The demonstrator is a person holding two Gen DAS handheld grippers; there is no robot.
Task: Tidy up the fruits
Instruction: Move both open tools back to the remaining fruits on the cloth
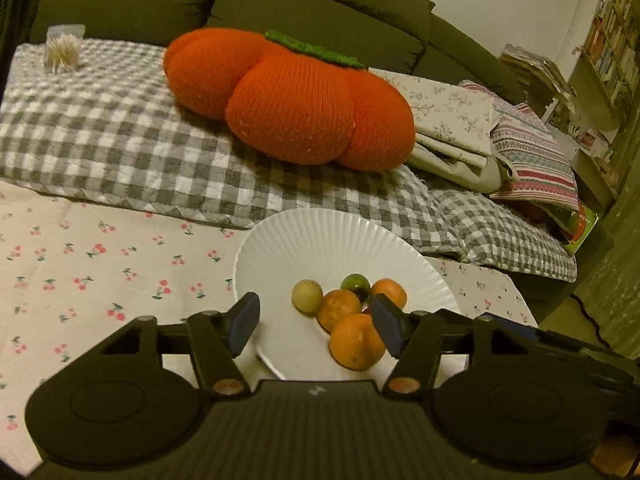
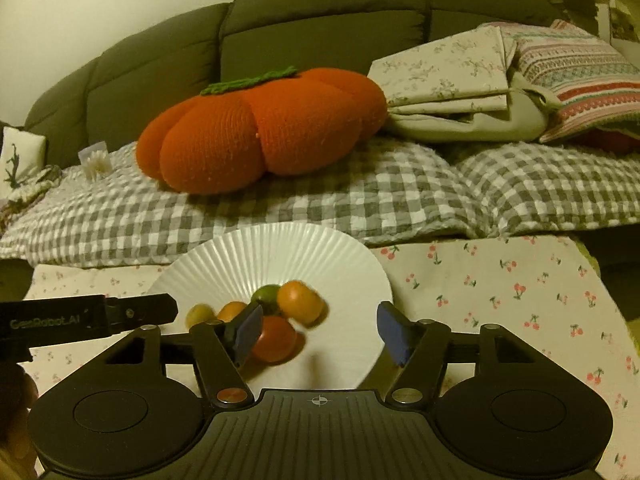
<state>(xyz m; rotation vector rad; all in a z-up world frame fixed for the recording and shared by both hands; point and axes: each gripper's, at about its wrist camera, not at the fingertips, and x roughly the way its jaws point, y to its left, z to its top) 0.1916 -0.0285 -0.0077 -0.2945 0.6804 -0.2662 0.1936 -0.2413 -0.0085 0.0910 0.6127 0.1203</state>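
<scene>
Landmark: the white ribbed round plate (image 1: pixel 320 240), sitting on a cream cherry-print tablecloth (image 1: pixel 100 272).

Left wrist view, L to R: far left & behind the plate, a clear tub of toothpicks (image 1: pixel 64 50) on a grey-and-white gingham quilt (image 1: pixel 120 148). Directly behind the plate, a big orange knitted pumpkin-shaped cushion (image 1: pixel 288 100) w/ green top, resting on the quilt against a dark olive sofa (image 1: pixel 320 12). Right of & behind the plate: folded floral sheets (image 1: pixel 452 120), then a striped patterned cushion (image 1: pixel 532 156).

On the plate, near its front: a small yellow-green round fruit (image 1: pixel 307 296) at left, a green round fruit (image 1: pixel 355 285) toward the back, and three orange mandarins (image 1: pixel 356 342) clustered touching each other. The left gripper (image 1: pixel 316 330) hovers over the plate's front edge, blue pads spread apart, nothing pinched; nearest mandarin sits just inside the right pad.

Right wrist view: the left gripper's black body pokes in at left of the plate. The right gripper (image 2: pixel 320 330) is over the plate's front, pads spread, gripping nothing; fruit pile is blurred, just beyond & beside its left pad (image 2: pixel 248 332). Bare plate between the pads.
</scene>
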